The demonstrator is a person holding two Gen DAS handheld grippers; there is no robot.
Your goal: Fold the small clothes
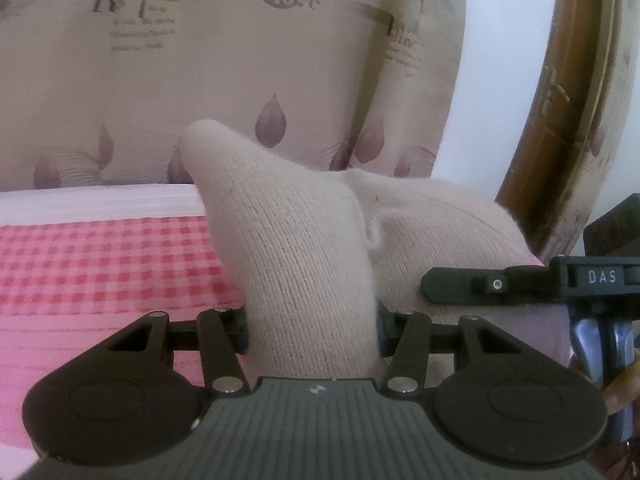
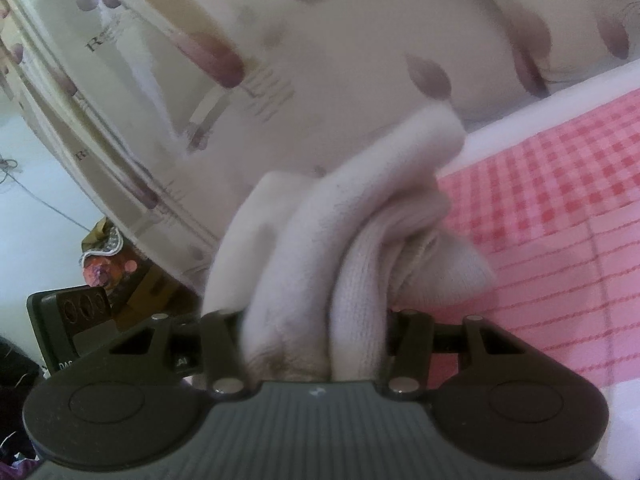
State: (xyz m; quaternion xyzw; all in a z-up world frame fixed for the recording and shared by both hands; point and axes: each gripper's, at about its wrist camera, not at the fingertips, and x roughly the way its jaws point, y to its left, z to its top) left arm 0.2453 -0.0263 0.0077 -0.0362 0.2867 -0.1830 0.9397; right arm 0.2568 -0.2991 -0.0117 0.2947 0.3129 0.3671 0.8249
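The left gripper (image 1: 313, 330) is clamping one end of a beige knitted sock (image 1: 296, 248), which is standing up between its jaws above the pink checked cloth (image 1: 100, 256). The right gripper (image 2: 316, 334) is pinching the bunched folds of the same sock (image 2: 352, 240); its black finger (image 1: 460, 286) is lying against the sock's far side. A patterned curtain (image 1: 200, 80) is hanging behind.
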